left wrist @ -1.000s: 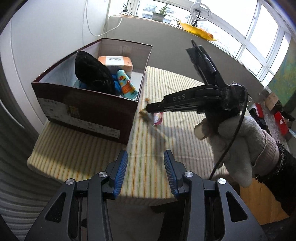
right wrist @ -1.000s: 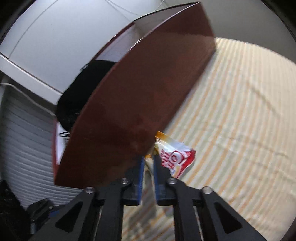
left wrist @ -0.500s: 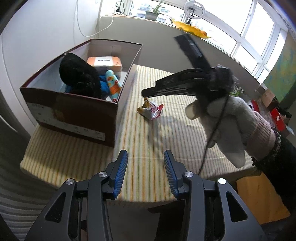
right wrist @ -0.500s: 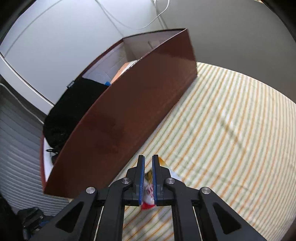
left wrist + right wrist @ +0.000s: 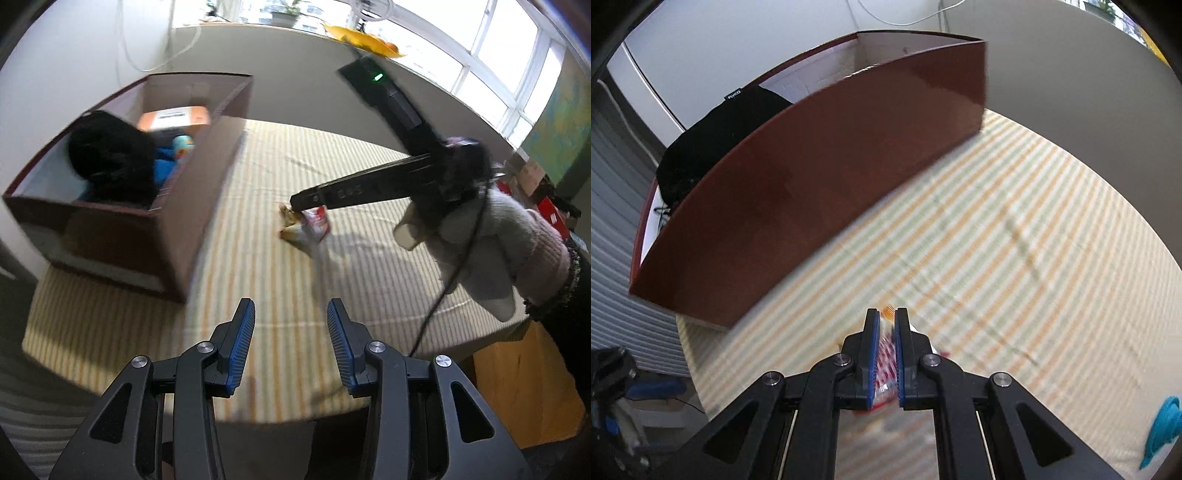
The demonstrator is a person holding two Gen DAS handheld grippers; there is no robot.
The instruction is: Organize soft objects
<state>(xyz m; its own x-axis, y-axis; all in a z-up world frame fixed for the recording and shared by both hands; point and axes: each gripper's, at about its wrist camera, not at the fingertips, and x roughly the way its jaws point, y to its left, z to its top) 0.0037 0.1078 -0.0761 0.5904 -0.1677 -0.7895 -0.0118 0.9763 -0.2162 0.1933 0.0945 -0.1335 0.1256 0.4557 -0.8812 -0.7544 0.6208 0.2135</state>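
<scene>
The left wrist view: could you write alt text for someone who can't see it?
A handheld right gripper, gripped by a gloved hand, pinches a red and white snack packet above a striped tablecloth. To the left stands an open brown cardboard box holding a black item and other things. The left gripper is open and empty in the foreground.

Box wall [image 5: 820, 177] rises left — striped tabletop [image 5: 1015, 258] bare rightward, passable

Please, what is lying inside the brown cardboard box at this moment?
Inside the box I see a black fabric item, something blue, an orange package and a colourful bottle top. The black item and the near wall hide whatever lies beneath.
</scene>
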